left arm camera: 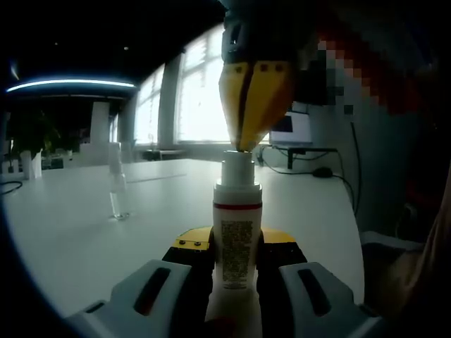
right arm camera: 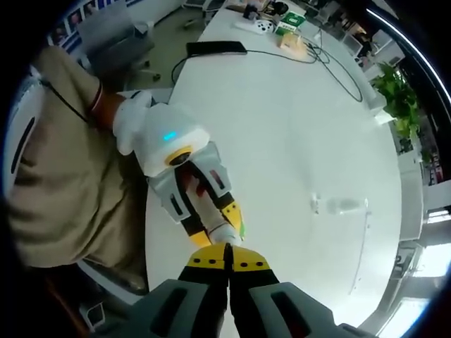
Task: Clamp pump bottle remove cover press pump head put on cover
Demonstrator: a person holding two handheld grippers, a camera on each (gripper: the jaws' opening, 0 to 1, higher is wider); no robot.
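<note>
The left gripper (left arm camera: pixel 236 264) clasps the upright white plastic pump bottle with a red band (left arm camera: pixel 237 232) between its jaws, long axis vertical. Directly above, the right gripper (left arm camera: pixel 248 144), jaws closed together, appears to bear on the white pump head (left arm camera: pixel 238 169). The clear plastic cover (left arm camera: pixel 118 191) stands well apart on the white table (left arm camera: pixel 84 239), leftward.
</note>
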